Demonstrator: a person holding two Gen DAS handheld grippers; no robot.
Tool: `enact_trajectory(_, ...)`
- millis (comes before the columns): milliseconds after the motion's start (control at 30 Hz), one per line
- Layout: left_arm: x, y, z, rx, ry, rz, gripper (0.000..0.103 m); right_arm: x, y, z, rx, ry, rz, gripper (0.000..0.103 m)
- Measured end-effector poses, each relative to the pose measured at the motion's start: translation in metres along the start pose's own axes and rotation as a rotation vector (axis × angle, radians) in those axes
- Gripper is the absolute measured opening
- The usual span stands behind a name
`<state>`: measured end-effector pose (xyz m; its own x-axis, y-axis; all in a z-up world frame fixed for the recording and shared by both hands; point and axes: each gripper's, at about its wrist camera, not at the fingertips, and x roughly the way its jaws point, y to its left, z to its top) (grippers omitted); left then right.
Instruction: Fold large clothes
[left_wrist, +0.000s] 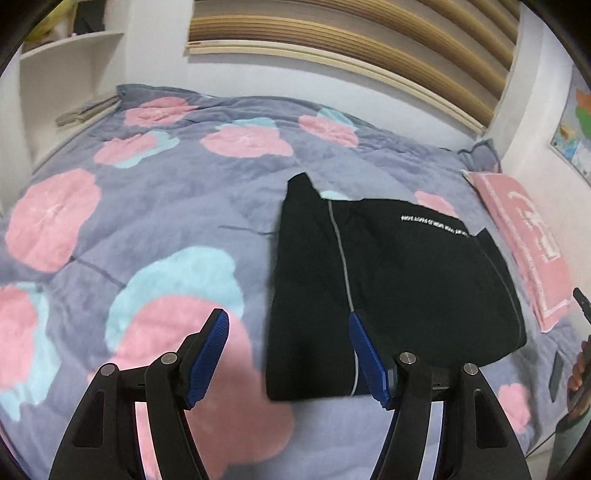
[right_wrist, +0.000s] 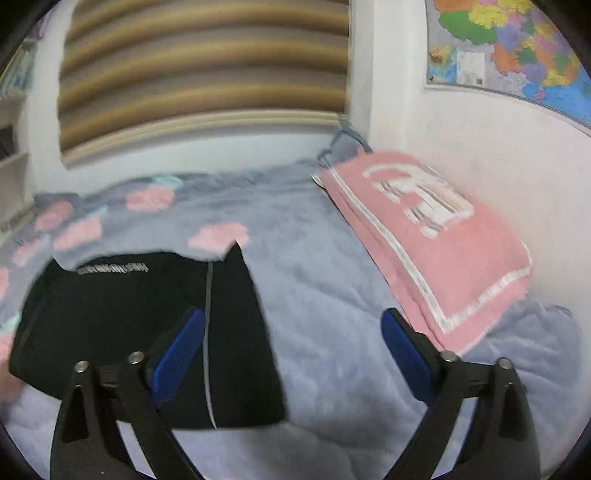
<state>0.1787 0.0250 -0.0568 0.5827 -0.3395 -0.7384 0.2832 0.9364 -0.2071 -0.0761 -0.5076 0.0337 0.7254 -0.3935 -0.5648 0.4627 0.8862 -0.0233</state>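
Both your left gripper (left_wrist: 289, 350) and right gripper (right_wrist: 293, 352) hang with jaws released above the folded black garment (left_wrist: 388, 280), its long axis running away from you.

Black garment (left_wrist: 391, 280) folded flat on bedspread (left_wrist: 155, 206)

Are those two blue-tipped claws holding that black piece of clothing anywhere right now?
No. Both the left gripper and the right gripper stand open with nothing between their pads. The folded black garment lies loose on the flowered bedspread.
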Motion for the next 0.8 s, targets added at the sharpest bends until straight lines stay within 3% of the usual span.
enact_trajectory(67, 0.013, 0.001, 0.009, 0.009, 0.024, -0.025, 0.069, 0.013, -0.003, 0.006, 0.001, 0.043, 0.047, 0.103)
enact_trajectory(333, 0.085, 0.016, 0.029, -0.04, 0.134, -0.155, 0.069, 0.078, -0.007, 0.0, -0.01, 0.167, 0.085, 0.103)
enact_trajectory(433, 0.112, 0.021, 0.03, -0.068, 0.168, -0.179, 0.069, 0.116, -0.011, -0.011, 0.016, 0.276, 0.143, 0.103)
enact_trajectory(800, 0.187, 0.039, 0.013, -0.261, 0.296, -0.447, 0.071, 0.209, -0.012, -0.066, 0.105, 0.54, 0.397, 0.103)
